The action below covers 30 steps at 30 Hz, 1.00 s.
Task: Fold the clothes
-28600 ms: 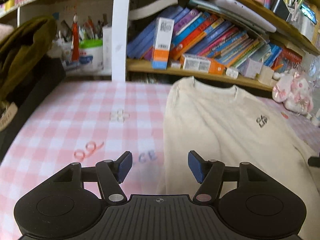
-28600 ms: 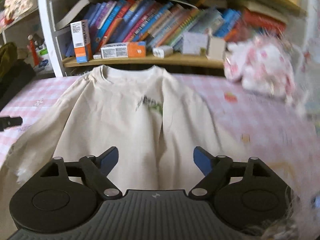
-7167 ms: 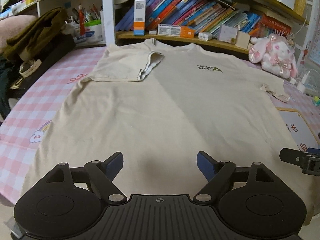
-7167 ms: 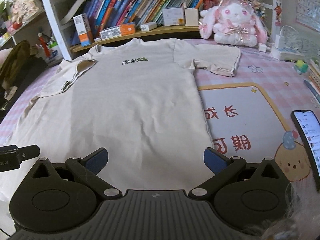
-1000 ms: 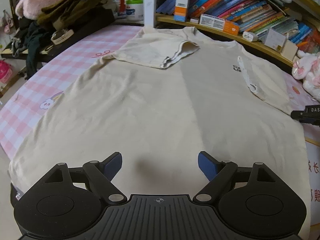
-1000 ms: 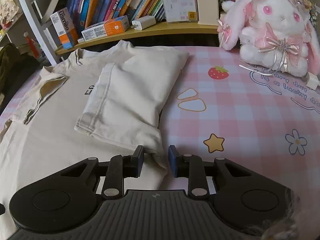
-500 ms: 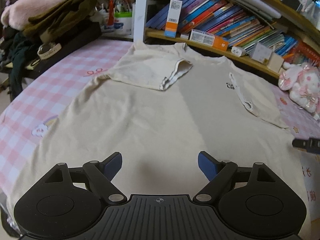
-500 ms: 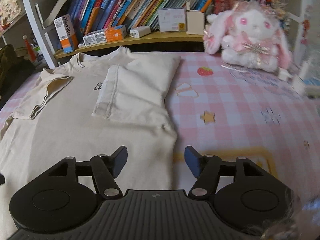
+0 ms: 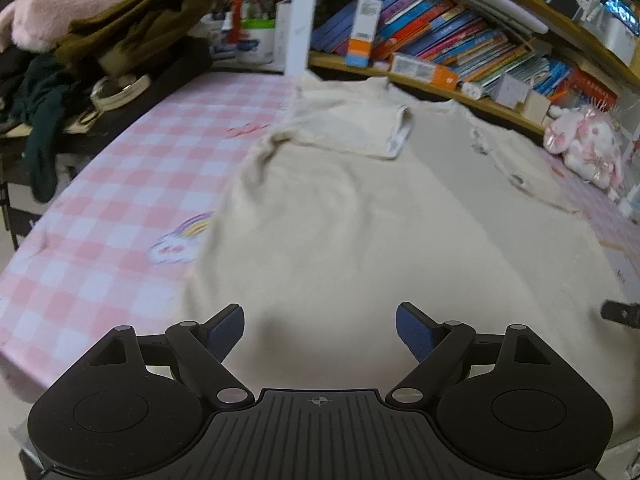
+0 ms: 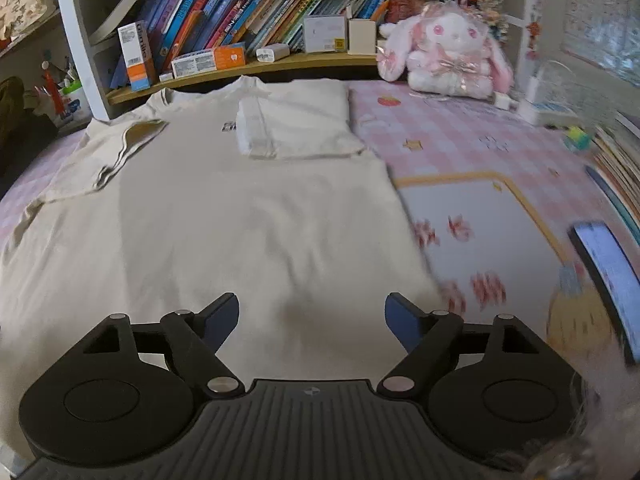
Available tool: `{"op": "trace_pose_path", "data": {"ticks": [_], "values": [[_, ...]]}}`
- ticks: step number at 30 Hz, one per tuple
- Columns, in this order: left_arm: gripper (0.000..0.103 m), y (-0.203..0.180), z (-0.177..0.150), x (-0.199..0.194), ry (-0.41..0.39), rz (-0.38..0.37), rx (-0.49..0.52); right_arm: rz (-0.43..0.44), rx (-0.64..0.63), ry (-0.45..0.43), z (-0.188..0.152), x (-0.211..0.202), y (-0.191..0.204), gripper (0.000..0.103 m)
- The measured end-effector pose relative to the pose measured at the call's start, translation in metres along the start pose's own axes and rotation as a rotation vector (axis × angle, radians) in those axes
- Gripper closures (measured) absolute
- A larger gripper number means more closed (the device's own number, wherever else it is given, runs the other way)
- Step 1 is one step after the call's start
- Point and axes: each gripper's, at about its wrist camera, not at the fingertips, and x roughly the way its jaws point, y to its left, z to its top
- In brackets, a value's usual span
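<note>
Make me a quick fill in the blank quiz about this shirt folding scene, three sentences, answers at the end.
1. Both sleeves of the beige T-shirt are folded ____ onto its chest.
2. The plush rabbit is white and ____.
3. The tablecloth has a pink and white ____ pattern.

Answers: inward; pink; checked

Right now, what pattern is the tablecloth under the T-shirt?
Pink and white checks on the tablecloth, with small cartoon prints; clearest in the left wrist view.

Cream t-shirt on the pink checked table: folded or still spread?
Mostly spread: cream t-shirt lies flat, only both short sleeves are folded inward over its chest.
</note>
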Motion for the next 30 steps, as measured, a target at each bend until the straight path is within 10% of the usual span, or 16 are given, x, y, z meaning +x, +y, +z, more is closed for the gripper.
{"op": "trace_pose_path", "data": {"ticks": [14,22,30], "values": [[0.021,0.042,-0.023,-0.025,-0.056,-0.053,0.069,-0.098,0.084,-0.016,-0.057,-0.046,0.004,0.017],[0.064,0.085,-0.045,-0.036,-0.025,-0.034,0.016,-0.086,0.110,0.003,-0.068,-0.062,-0.031,0.023],[0.065,0.093,-0.050,-0.046,0.010,-0.096,0.033,-0.086,0.149,0.034,-0.075,-0.071,-0.051,0.036]]}}
